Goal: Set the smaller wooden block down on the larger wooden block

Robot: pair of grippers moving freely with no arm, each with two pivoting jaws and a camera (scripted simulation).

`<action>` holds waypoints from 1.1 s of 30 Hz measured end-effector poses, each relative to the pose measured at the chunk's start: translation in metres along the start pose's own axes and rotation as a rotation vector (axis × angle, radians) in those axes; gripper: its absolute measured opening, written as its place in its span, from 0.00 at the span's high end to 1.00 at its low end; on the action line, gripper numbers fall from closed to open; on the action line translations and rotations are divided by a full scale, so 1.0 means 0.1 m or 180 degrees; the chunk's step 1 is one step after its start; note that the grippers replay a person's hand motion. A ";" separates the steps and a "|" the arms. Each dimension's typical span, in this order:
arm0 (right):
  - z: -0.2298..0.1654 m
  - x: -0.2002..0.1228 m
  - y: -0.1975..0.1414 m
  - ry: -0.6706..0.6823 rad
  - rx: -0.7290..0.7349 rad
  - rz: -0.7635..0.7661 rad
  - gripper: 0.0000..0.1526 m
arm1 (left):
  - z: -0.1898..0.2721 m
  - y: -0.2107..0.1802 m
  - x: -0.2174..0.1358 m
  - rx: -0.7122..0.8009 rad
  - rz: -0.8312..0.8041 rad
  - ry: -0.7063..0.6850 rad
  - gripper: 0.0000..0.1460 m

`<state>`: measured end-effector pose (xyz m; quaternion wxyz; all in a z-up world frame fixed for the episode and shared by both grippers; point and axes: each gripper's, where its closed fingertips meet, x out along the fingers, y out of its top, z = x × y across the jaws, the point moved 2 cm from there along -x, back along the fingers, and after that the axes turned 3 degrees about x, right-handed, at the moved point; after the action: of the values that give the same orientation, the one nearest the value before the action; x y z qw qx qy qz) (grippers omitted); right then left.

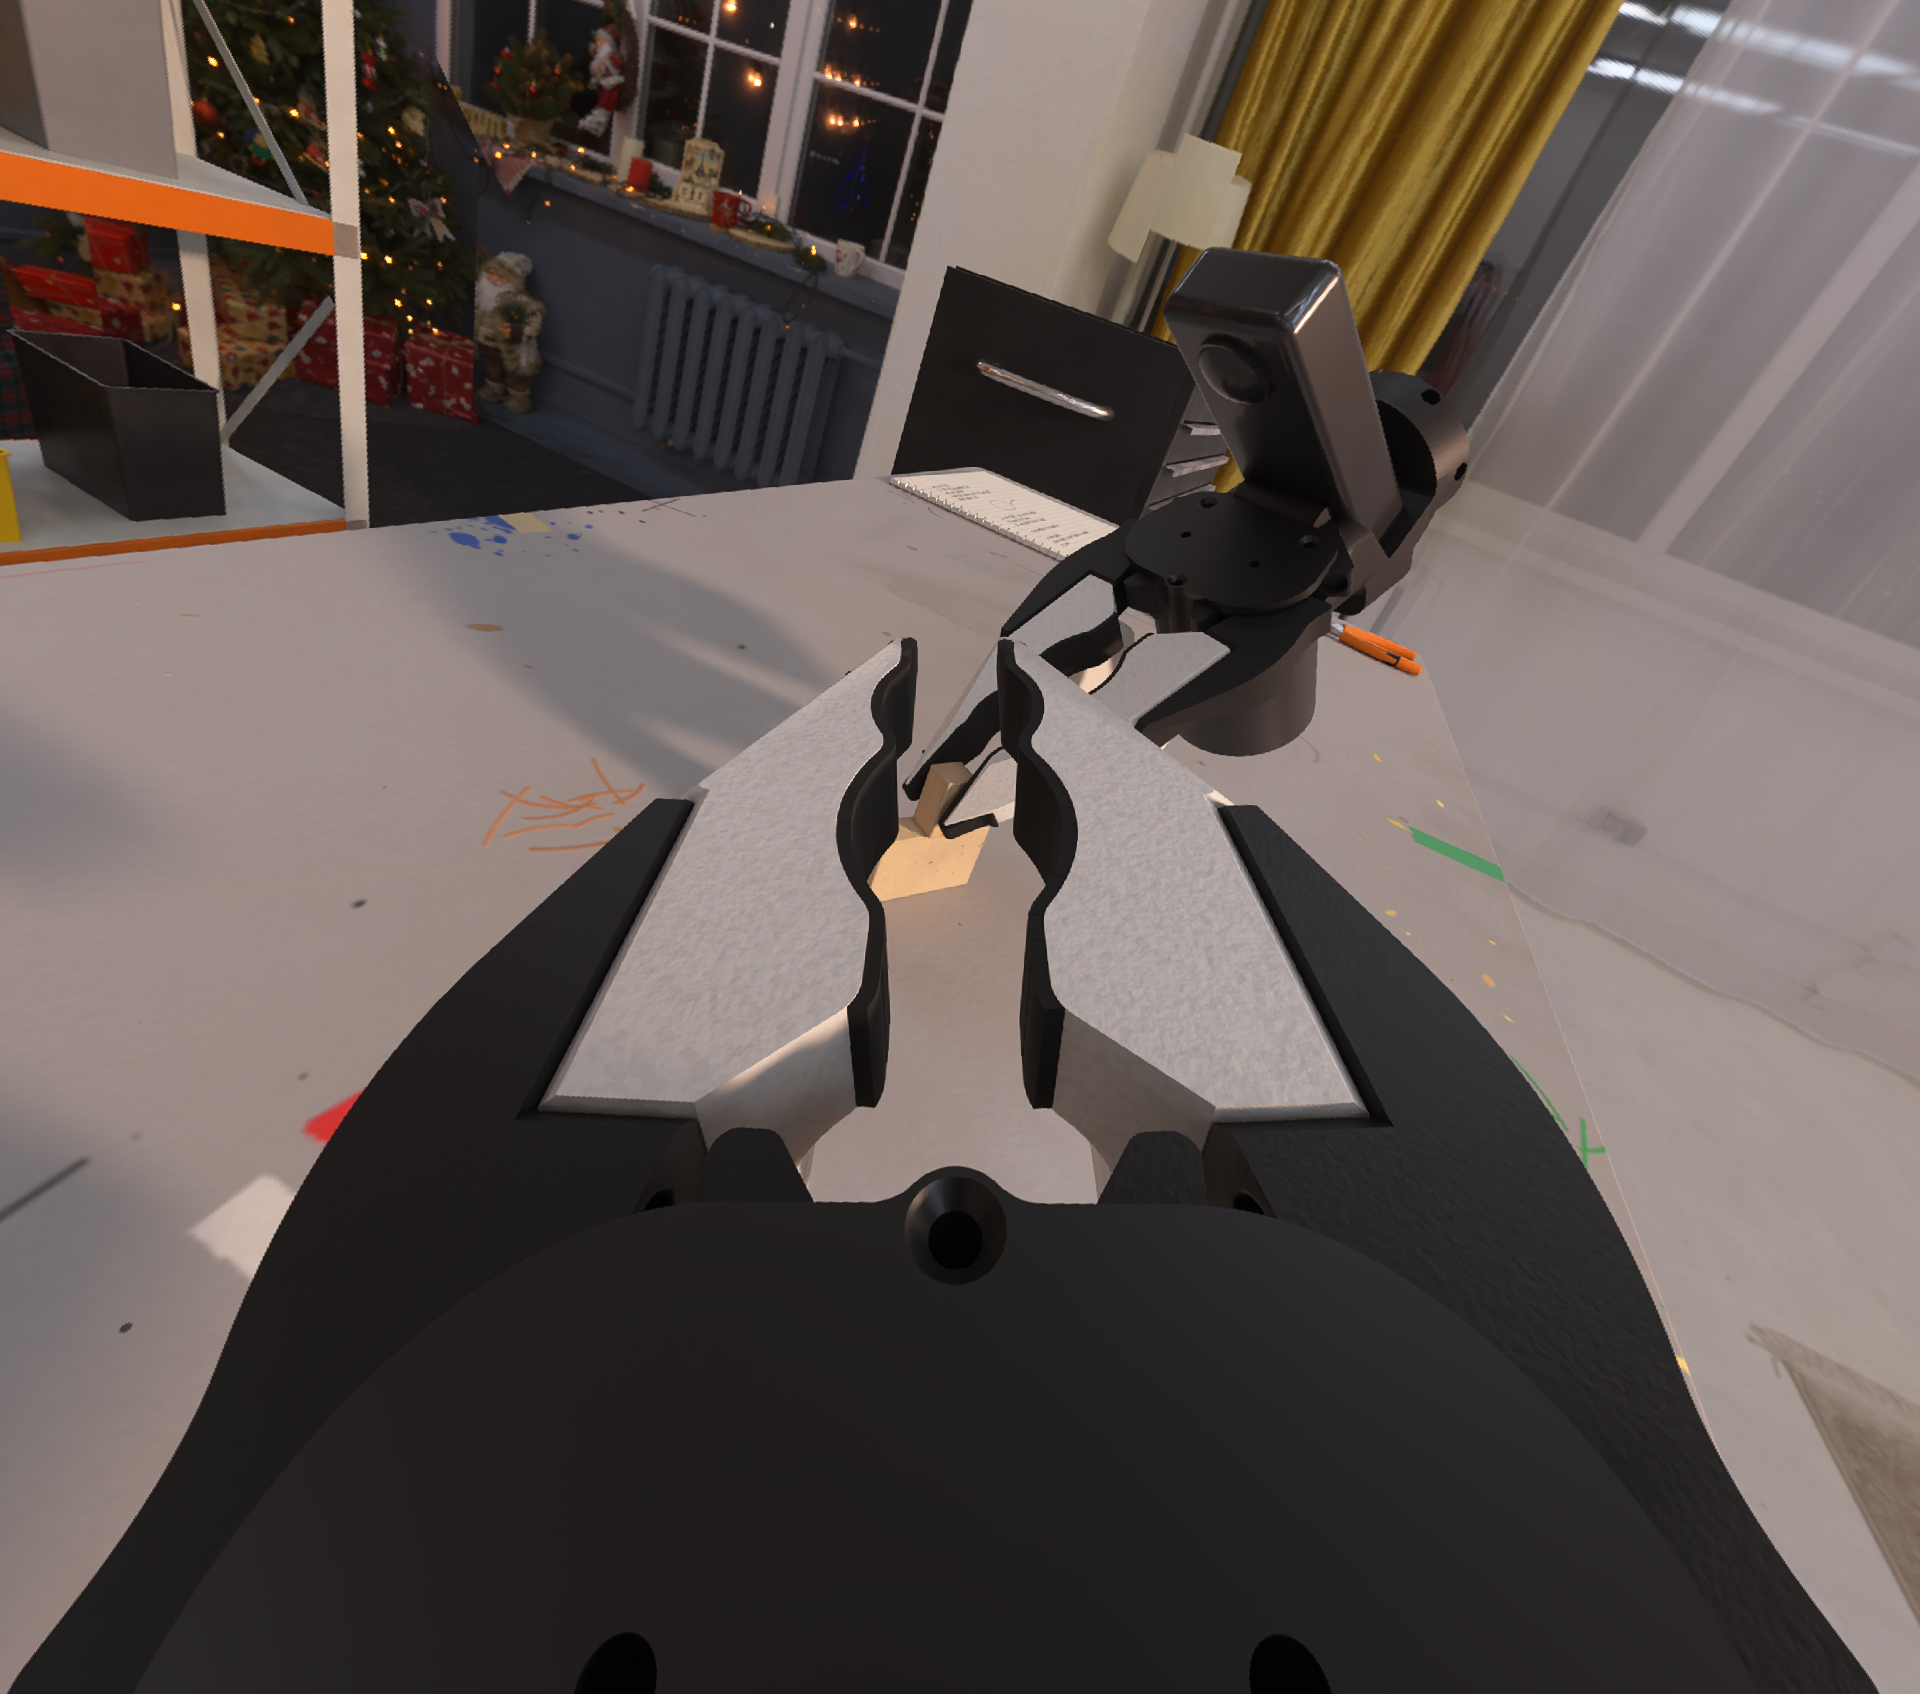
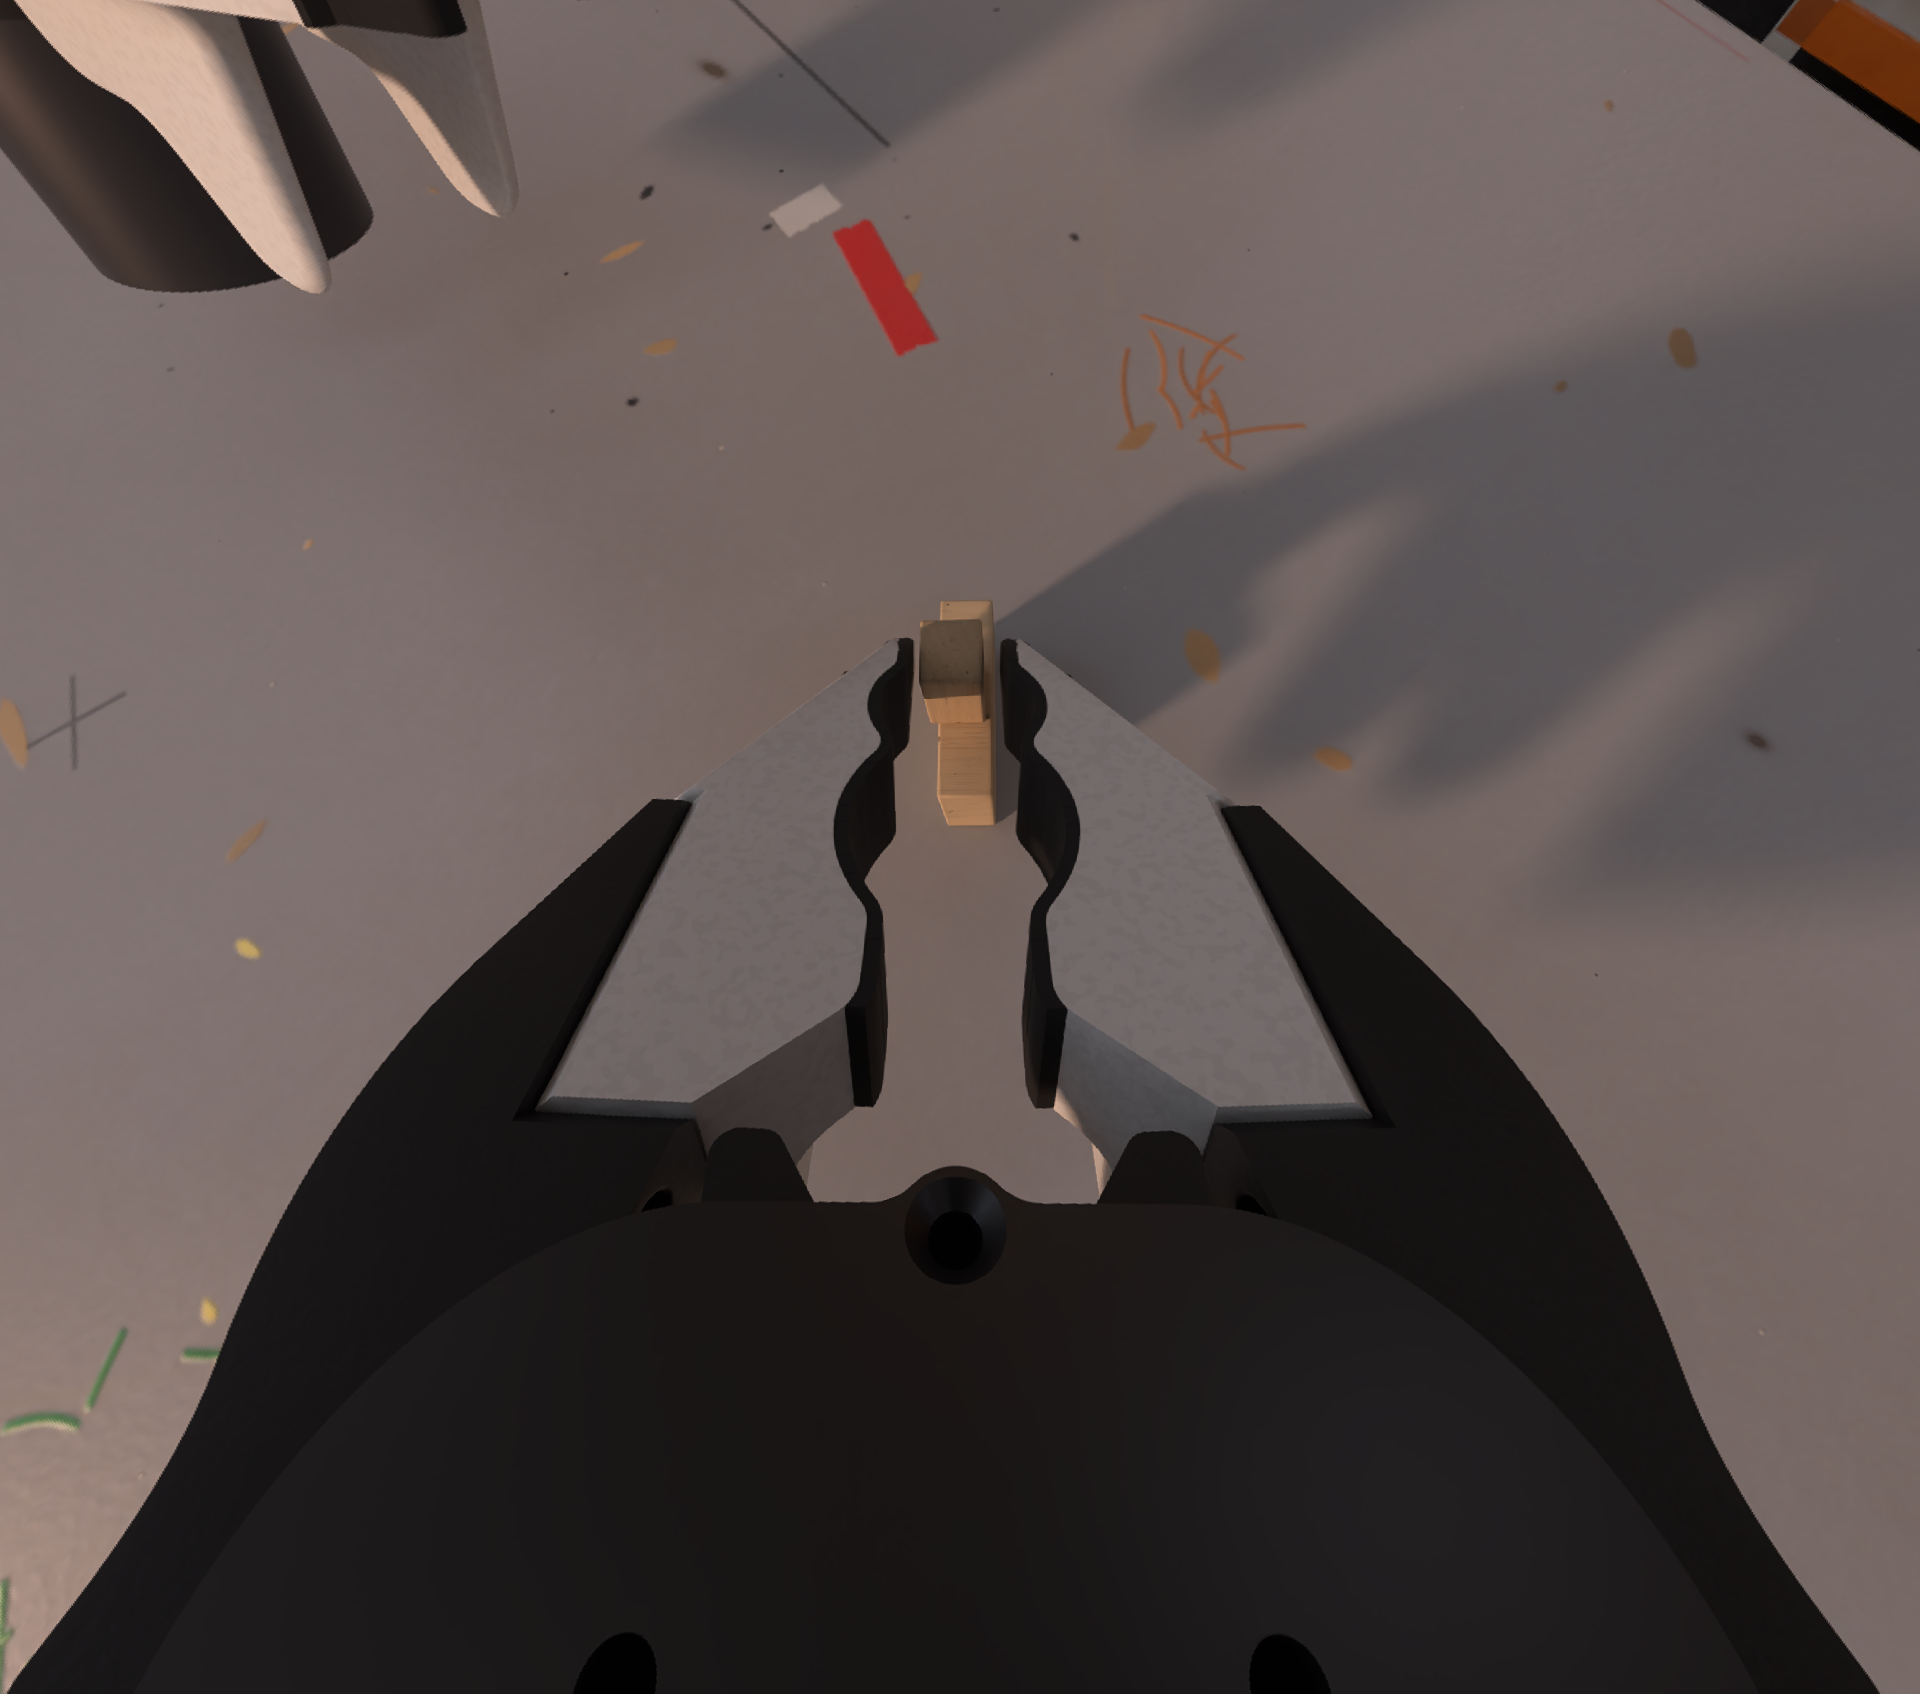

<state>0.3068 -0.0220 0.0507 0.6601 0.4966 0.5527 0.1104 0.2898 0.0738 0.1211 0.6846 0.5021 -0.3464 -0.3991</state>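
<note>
The smaller wooden block stands on one end of the larger wooden block, which lies flat on the grey table. My right gripper points down with its jaws on either side of the smaller block; a thin gap shows on the right side, so it is open. In the left wrist view the right gripper reaches down over the smaller block and the larger block. My left gripper is open and empty, hovering short of the blocks; it also shows in the right wrist view.
A black cylinder, orange pens and a notebook lie at the table's far right. Red tape marks the tabletop. A shelf rack stands beyond the left edge. The table's right edge is close.
</note>
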 end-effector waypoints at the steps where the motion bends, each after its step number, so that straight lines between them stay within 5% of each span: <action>1: 0.00 -0.01 0.01 0.0003 0.0000 0.0011 0.88 | 0.00 0.00 0.00 -0.0001 0.0001 -0.0001 0.90; 15: 0.52 -0.42 0.19 -0.0579 0.0350 0.0691 0.86 | -0.09 -0.02 0.04 -0.0238 -0.0117 0.0085 0.90; 27: 1.37 -0.60 0.12 -0.1375 0.0599 0.1051 0.88 | -0.65 -0.22 0.10 -0.0190 -0.1064 0.0787 0.90; 33: 1.64 -0.57 0.15 -0.1452 0.0851 0.1400 0.89 | -0.69 -0.32 0.34 -0.0060 -0.1278 0.0776 0.90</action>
<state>0.4297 -0.1415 0.0807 0.6561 0.6979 0.2802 0.0629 0.3586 0.0655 0.0752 0.6329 0.5990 -0.1505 -0.4669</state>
